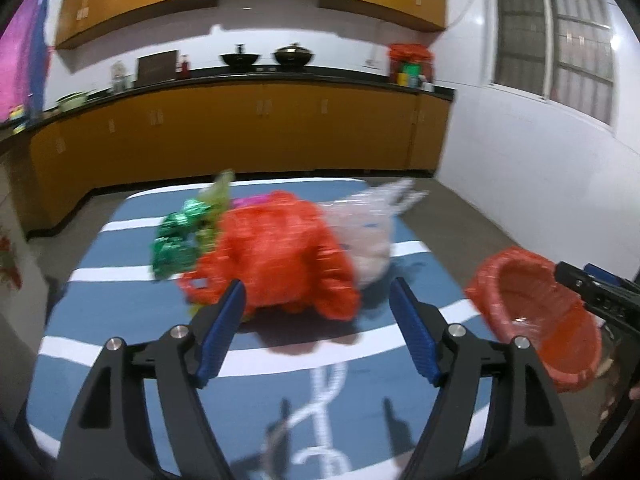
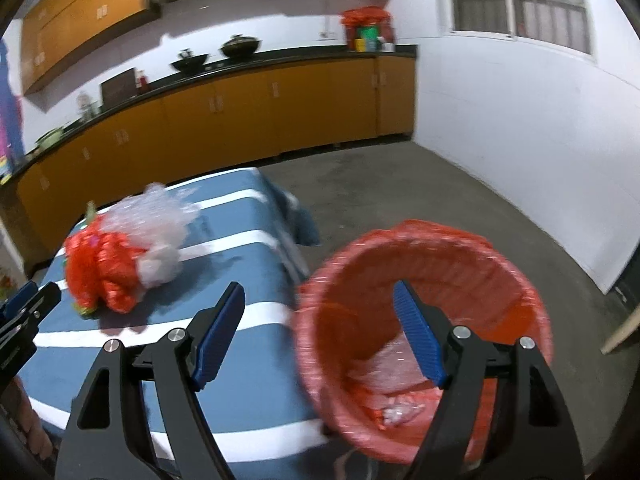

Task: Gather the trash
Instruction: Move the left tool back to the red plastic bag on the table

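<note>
A heap of trash lies on the blue striped table (image 1: pixel 120 272): a crumpled red plastic bag (image 1: pixel 276 256), a clear plastic bag (image 1: pixel 368 240) and green foil wrappers (image 1: pixel 180 240). My left gripper (image 1: pixel 318 296) is open and empty, just in front of the red bag. The bin with a red liner (image 2: pixel 424 312) stands off the table's right edge, with some trash inside. My right gripper (image 2: pixel 320 300) is open and empty above the bin's near rim. The red bag (image 2: pixel 100 268) and clear bag (image 2: pixel 160 232) also show in the right wrist view.
Orange kitchen cabinets (image 1: pixel 248 128) with a black counter run along the far wall, with pots on top. A white wall (image 2: pixel 520 152) and bare grey floor (image 2: pixel 380 192) lie to the right. The right gripper's body (image 1: pixel 596 296) shows beside the bin (image 1: pixel 536 320).
</note>
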A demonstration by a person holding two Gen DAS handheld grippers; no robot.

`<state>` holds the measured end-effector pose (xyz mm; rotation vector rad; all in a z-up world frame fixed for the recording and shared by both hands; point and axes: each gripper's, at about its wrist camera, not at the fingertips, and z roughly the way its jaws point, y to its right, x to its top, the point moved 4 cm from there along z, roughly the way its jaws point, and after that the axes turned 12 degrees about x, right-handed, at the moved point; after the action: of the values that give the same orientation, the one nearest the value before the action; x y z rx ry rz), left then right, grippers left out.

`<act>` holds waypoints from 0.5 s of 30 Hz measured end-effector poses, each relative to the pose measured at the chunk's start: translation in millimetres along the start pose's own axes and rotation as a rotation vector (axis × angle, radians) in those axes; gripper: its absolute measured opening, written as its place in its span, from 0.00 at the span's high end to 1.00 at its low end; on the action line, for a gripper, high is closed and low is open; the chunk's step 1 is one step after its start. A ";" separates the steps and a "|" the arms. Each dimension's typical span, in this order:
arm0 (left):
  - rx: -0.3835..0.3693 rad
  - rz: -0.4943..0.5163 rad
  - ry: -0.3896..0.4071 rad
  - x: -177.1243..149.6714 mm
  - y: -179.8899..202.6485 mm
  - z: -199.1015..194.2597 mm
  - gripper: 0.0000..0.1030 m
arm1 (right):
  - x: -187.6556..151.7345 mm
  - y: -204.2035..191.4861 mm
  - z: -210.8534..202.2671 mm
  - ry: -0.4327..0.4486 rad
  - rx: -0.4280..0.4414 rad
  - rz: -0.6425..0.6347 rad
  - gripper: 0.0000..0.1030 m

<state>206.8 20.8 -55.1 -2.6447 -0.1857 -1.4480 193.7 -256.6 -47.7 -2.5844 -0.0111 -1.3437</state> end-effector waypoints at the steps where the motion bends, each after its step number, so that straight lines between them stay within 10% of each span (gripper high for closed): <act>1: 0.013 -0.008 -0.002 0.1 -5.3 1.6 0.29 | -0.4 -4.8 3.4 -0.004 0.008 -0.007 0.26; 15: 0.087 0.013 -0.041 20.1 0.3 58.3 0.40 | -10.9 -41.7 33.7 -0.062 0.064 -0.035 0.26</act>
<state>265.8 31.1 -69.4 -2.6023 -0.2293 -1.3507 209.9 -208.0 -66.9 -2.5827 -0.1092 -1.2530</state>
